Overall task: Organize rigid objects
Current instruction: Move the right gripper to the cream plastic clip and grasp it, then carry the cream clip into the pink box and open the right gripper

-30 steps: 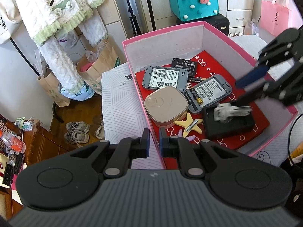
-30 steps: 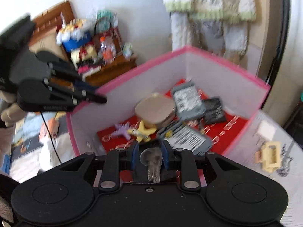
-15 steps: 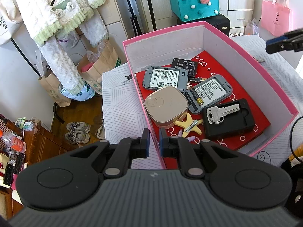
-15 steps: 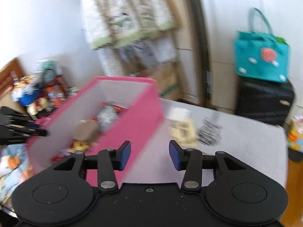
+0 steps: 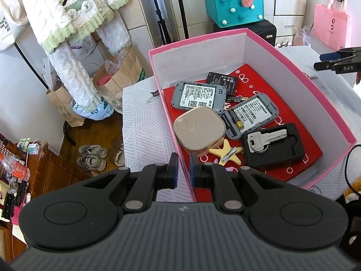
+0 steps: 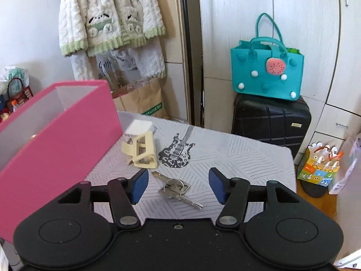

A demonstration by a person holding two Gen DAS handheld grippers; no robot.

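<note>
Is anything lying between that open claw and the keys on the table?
Nothing visible does. The right gripper is open, with the keys lying bare on the tablecloth between its fingers. The hair clip sits beyond them.

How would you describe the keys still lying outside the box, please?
Beside the pink box, on the white cloth near its guitar print, lies a keyring between the right gripper fingers. Unlike the cream hair claw nearby, it is silver metal.

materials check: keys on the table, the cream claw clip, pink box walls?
Keys: metal, bright silvery finish with sharp glints, on a split ring. Claw clip: looks like moulded plastic, cream, matte to satin, thick openwork ribs. Pink box: probably paper-covered cardboard, with thin flat walls, matte pink outside and plain white inside. Right tool hangs open over the keys.
</note>
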